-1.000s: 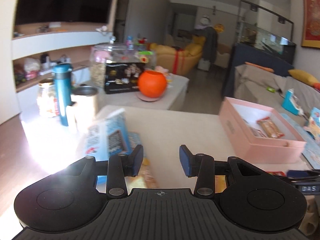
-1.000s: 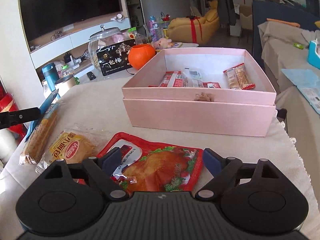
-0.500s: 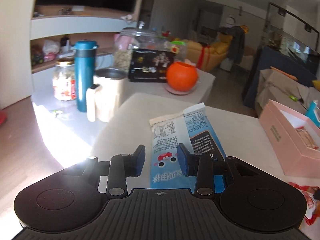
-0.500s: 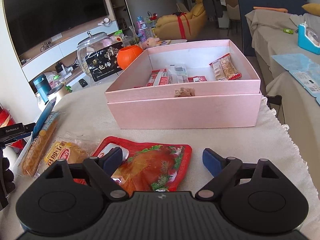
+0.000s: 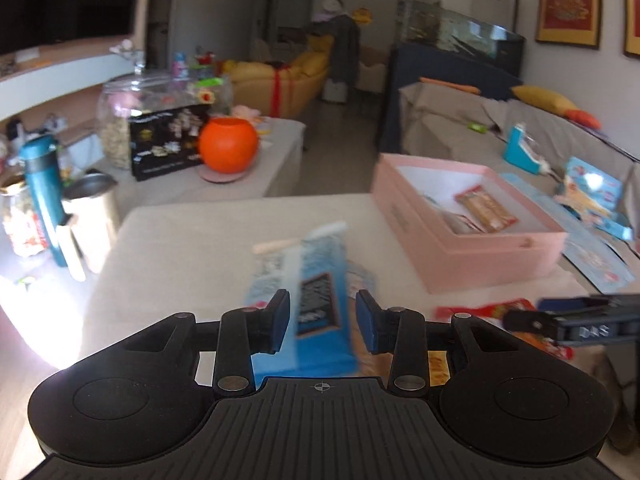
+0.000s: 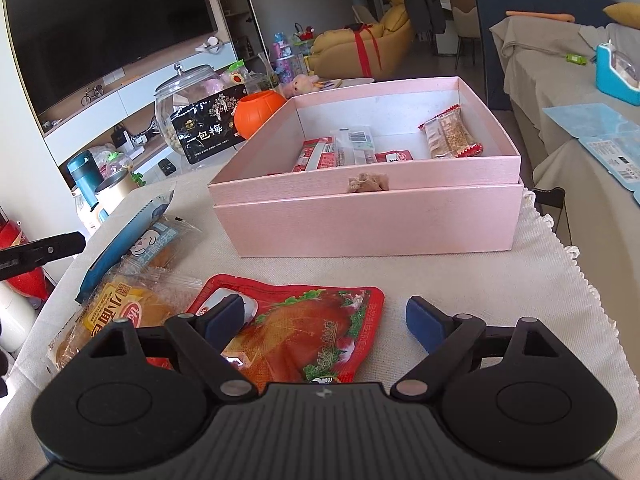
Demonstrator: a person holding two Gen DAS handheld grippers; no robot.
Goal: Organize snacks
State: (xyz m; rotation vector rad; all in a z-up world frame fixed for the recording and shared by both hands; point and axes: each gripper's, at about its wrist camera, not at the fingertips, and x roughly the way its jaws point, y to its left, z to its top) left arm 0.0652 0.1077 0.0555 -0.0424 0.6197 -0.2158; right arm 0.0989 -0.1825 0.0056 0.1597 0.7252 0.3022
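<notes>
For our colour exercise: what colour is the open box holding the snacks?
Pale pink box, best seen in the right wrist view.

Each camera sits just behind its own hand-held gripper and looks forward and downward along the two fingers, close above the desk (image 6: 460, 280).

The left view faces across the desk toward the far room, with the pink box (image 5: 472, 248) ahead and to the right of the left hand-held gripper (image 5: 322, 320). At its right edge the right hand-held gripper's black finger juts in.

The right view has the pink box (image 6: 372, 224) straight ahead of the right hand-held gripper (image 6: 326, 322).

Both views share the box, the orange round pot (image 5: 228, 145) (image 6: 256, 114) beyond it, and the blue snack packet (image 5: 316, 308) (image 6: 128, 240).
</notes>
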